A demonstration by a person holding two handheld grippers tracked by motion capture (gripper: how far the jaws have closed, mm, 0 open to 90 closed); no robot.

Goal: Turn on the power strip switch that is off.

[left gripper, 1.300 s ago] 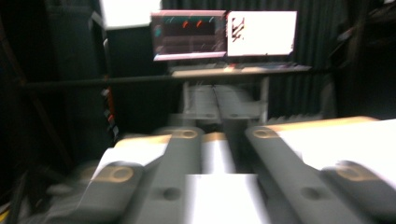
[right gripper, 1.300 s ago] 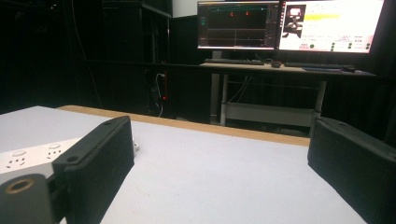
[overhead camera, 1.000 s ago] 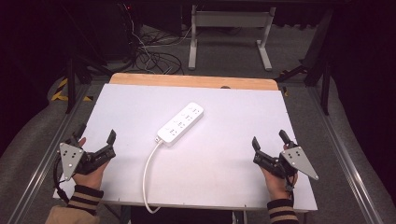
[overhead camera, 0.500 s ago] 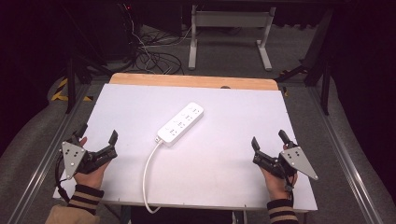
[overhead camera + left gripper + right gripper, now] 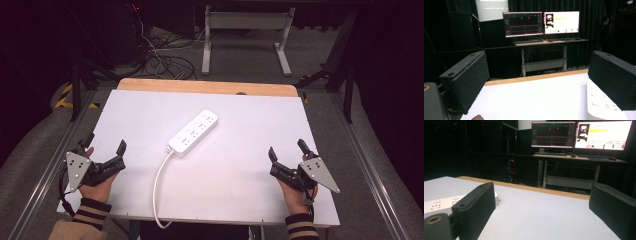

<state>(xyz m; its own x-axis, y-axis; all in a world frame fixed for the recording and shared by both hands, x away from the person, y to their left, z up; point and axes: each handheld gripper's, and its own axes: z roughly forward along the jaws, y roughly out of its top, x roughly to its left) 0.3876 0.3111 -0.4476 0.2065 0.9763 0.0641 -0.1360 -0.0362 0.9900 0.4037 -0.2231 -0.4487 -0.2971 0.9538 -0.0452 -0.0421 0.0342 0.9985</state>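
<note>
A white power strip [image 5: 194, 132] lies slantwise at the middle of the white table [image 5: 250, 120], its white cable [image 5: 157, 187] running down over the front edge. My left gripper [image 5: 105, 142] rests open at the table's front left corner, held by a hand in a striped cuff. Near the front right corner my right gripper [image 5: 287, 150] is open too. Both hold nothing. In the left gripper view the power strip [image 5: 599, 105] shows at the right, partly behind the jaw. The right gripper view has the power strip [image 5: 444, 205] at its left.
A wooden strip [image 5: 205, 86] edges the table's far side. Beyond it stand a desk frame [image 5: 245, 35] and tangled floor cables [image 5: 160, 60]. Metal rails [image 5: 45, 175] run along both table sides. Two lit monitors [image 5: 541, 22] sit on a far desk.
</note>
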